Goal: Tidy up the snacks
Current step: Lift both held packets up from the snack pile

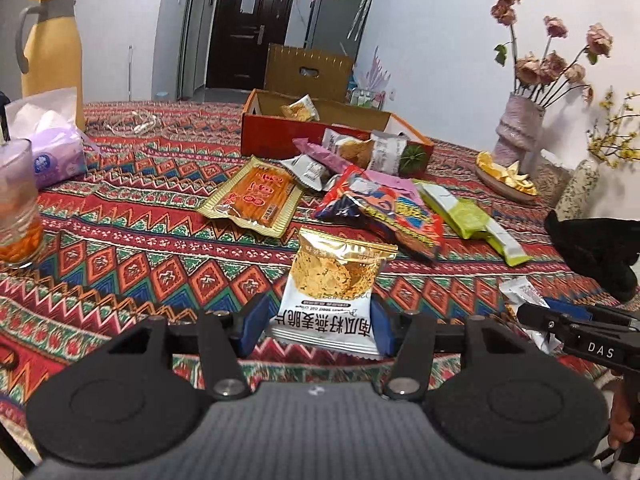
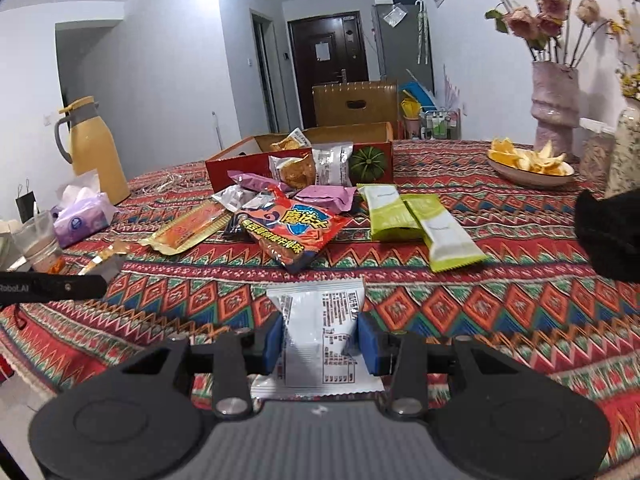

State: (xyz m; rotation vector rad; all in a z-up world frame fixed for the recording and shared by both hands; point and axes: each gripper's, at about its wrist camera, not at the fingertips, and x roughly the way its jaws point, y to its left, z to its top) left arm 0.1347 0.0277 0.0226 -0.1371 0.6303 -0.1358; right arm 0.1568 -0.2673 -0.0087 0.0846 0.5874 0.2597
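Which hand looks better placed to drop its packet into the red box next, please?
Probably the left. The left gripper holds its oat crisp packet facing the red box with fewer loose packets between. The right gripper, gripping a silver packet, faces the snack pile.

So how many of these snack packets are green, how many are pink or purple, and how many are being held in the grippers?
Green packets: 2
Pink or purple packets: 2
Held packets: 2, oat-crisp packet in left gripper, white packet in right gripper
Total: 6
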